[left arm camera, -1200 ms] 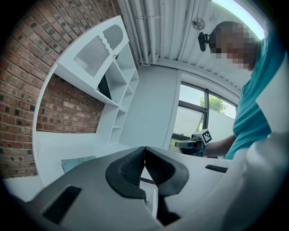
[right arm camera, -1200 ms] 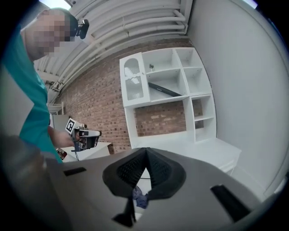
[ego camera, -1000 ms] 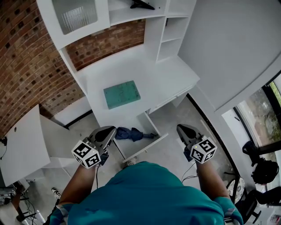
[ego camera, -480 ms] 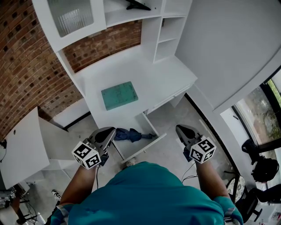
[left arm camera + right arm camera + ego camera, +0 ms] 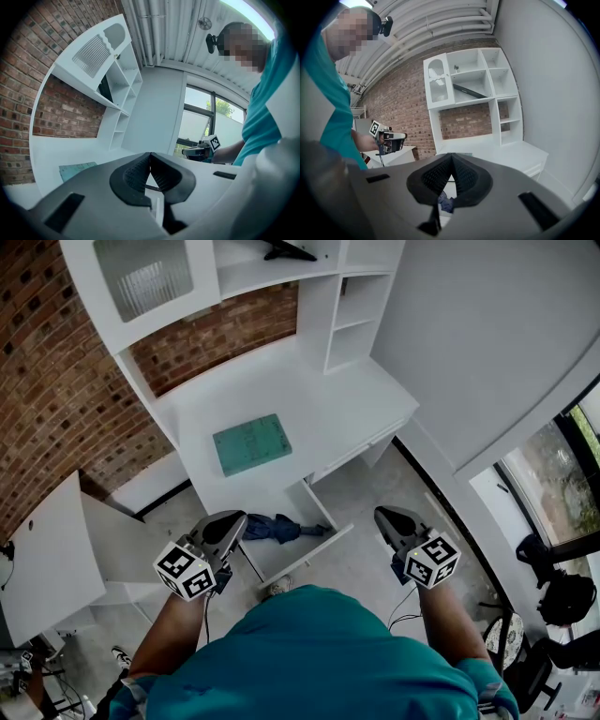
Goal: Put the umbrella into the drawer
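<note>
Both the left tongs (image 5: 232,519) and the right tongs (image 5: 382,515) are clenched tip to tip on nothing. The folded dark-blue umbrella (image 5: 277,527) lies inside the open drawer (image 5: 311,556) under the white surface (image 5: 319,409). It is between the two, just beside the left tongs, its long axis running across the drawer. Nothing else shows in the drawer, so closing it seems all that remains.

Legible text, labels, numbers: none you can read. Only square black-and-white marker patterns on left tool (image 5: 228,520) and right tool (image 5: 384,515).
</note>
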A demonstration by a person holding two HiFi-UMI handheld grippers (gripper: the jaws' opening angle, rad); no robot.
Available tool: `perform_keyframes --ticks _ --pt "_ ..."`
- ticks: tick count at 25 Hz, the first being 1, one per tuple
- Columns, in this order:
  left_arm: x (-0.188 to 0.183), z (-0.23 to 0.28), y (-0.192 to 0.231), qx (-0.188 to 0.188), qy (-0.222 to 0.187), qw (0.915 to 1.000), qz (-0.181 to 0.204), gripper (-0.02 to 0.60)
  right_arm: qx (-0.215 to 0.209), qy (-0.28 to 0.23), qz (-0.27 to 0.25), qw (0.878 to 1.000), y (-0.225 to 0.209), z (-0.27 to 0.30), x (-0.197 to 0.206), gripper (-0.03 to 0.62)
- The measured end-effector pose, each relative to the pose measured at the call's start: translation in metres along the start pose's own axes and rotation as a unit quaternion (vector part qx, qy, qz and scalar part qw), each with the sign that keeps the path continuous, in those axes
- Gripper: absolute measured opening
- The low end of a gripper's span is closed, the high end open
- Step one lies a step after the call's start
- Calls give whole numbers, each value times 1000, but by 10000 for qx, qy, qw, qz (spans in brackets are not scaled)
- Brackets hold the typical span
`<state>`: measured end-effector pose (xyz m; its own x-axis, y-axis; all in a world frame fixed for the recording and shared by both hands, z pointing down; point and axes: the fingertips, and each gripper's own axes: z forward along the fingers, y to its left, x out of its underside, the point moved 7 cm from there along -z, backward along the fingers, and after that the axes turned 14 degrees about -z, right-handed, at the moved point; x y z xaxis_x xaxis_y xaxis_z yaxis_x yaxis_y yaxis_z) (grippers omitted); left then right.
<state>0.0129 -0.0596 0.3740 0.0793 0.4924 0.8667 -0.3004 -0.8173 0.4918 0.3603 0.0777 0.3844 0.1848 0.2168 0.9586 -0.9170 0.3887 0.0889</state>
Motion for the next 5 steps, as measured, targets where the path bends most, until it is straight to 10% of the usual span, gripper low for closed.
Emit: perform_keyframes --ticks 5 --pt "0 1 -2 -48 15 10000 -3 15 -8 3 -10 10000 -2 -1 0 21"
